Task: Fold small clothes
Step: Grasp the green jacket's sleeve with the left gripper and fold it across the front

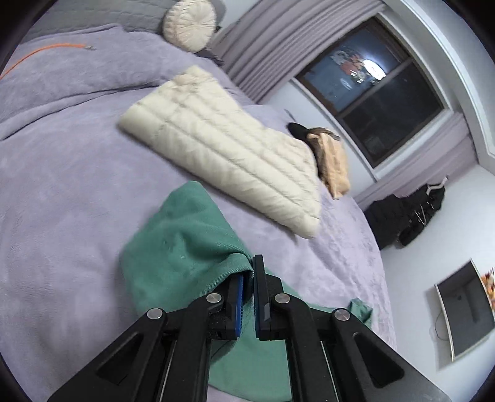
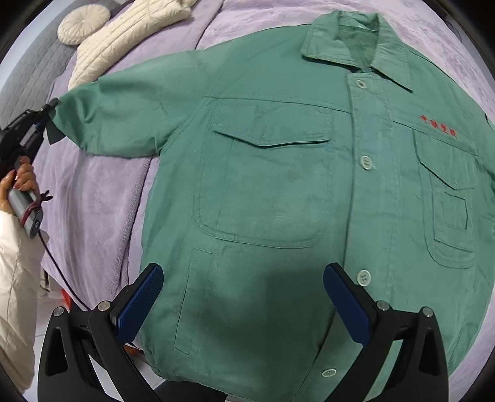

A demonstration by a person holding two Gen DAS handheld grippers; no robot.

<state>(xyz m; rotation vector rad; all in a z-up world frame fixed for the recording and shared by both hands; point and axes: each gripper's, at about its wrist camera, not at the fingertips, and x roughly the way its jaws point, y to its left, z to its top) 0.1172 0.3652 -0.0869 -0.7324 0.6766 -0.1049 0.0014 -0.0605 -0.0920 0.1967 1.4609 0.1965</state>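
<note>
Right now I have one green shirt (image 2: 278, 185) spread front-up across the lavender bedspread (image 2: 102, 198), collar toward the far edge of the bed; I count four pale buttons down its placket and two flapped chest pockets, with one line of red stitching above the pocket on the picture's right; my left gripper (image 1: 249, 272) has its jaws brought together on the cuff of one sleeve (image 1: 185, 241), the fabric pinched between the blue pads and draped over the near finger; in the right wrist view that same gripper (image 2: 51, 106) sits at the left edge of the bed with the sleeve (image 2: 117, 120) stretched out toward it, and one hand (image 2: 21, 179) grips its handle, a cream sleeve below it; my right gripper (image 2: 244, 297) hangs over the lower front of the shirt near the hem, its two blue-padded fingers spread wide apart with nothing between them, pointing steeply down at the cloth; beyond the shirt lies one cream quilted jacket (image 1: 222, 148) toward the head of the bed, one round cream cushion (image 1: 189, 24) past it, and a small pile of tan and dark clothing (image 1: 331, 160) at the far side edge; one orange cable (image 1: 43, 52) trails across the bedspread.
</note>
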